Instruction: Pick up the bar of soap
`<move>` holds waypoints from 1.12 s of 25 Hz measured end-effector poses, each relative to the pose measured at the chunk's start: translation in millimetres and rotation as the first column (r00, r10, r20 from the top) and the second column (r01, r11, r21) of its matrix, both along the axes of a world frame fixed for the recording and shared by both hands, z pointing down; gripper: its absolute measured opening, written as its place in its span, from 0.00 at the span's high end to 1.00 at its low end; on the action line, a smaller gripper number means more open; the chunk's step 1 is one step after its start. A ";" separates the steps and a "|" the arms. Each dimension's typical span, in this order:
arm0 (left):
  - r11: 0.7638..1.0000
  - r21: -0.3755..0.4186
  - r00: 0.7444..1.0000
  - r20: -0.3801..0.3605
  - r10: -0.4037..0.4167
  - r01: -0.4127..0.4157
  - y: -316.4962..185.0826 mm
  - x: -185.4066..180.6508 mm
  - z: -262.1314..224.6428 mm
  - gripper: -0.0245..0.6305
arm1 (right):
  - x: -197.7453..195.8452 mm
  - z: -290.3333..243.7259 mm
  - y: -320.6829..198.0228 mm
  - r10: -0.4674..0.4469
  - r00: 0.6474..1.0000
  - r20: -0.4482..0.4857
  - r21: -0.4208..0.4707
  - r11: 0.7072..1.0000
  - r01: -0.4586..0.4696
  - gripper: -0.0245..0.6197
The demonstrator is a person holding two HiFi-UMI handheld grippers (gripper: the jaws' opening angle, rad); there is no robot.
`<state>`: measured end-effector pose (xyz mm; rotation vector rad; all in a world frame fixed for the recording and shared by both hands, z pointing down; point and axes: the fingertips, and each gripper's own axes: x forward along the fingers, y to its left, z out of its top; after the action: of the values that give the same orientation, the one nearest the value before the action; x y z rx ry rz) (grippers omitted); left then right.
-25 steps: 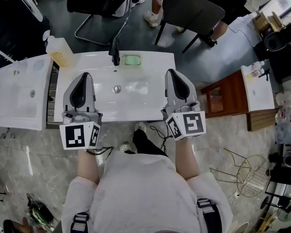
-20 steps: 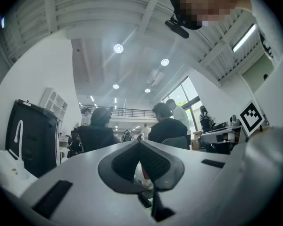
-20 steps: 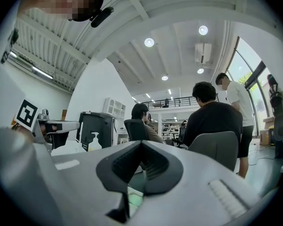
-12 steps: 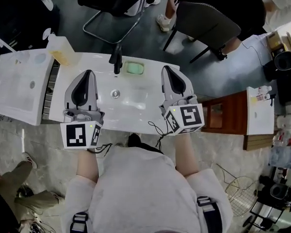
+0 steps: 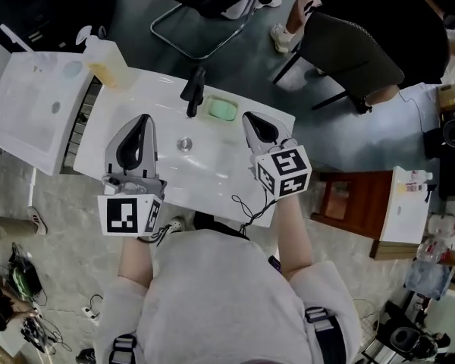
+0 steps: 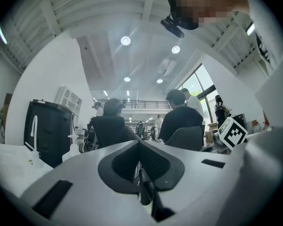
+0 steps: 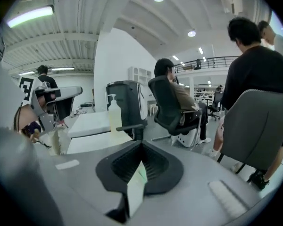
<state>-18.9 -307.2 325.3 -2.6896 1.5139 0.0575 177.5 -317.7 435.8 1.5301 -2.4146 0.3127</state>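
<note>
Gripper state: the right gripper (image 5: 249, 118) has its jaws fully together, and its own view shows nothing clamped between the pads. The left gripper (image 5: 141, 123) is likewise closed and empty. It is held over the left part of the white sink (image 5: 235, 196), well apart from the target.

Target location: the bar of soap (image 5: 222, 110) is pale green. It lies in the recessed dish on the rear ledge of the sink, just right of the black faucet (image 5: 195, 89). A soap dispenser bottle (image 5: 106, 61) stands at the far left corner and is not involved.

Progress: no part of the pick is done. The soap rests untouched in its dish. The tip of the right gripper is just beside the soap, on the side nearer the person, which suggests the approach is nearly complete.

Remaining steps, as judged from this position:
1. Open the right jaws wide enough to straddle the bar.
2. Advance the pads to either side of the soap.
3. Close on it and lift it clear of the dish.

Caution: wet soap is likely to slip, so the pads should seat squarely on it.
</note>
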 end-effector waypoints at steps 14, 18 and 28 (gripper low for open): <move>0.994 -0.076 0.997 0.022 -0.070 0.072 -9.7 -9.1 24.1 0.95 | -10.4 90.6 -50.8 -0.184 0.979 -0.083 -0.253 0.955 0.158 0.90; 0.992 -0.102 0.997 0.024 -0.072 0.074 -11.9 -12.0 31.9 0.95 | -10.3 95.7 -61.7 -0.222 0.974 -0.044 -0.307 0.931 0.199 0.87; 0.990 -0.130 0.998 0.043 -0.053 0.058 -9.9 -9.4 44.5 0.95 | -11.3 142.9 -73.5 -0.330 0.940 -0.081 -0.453 0.852 0.260 0.76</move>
<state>-28.3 -317.1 369.8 -2.7273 1.6350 -0.1013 166.2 -391.2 578.7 0.9340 -2.2134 0.5973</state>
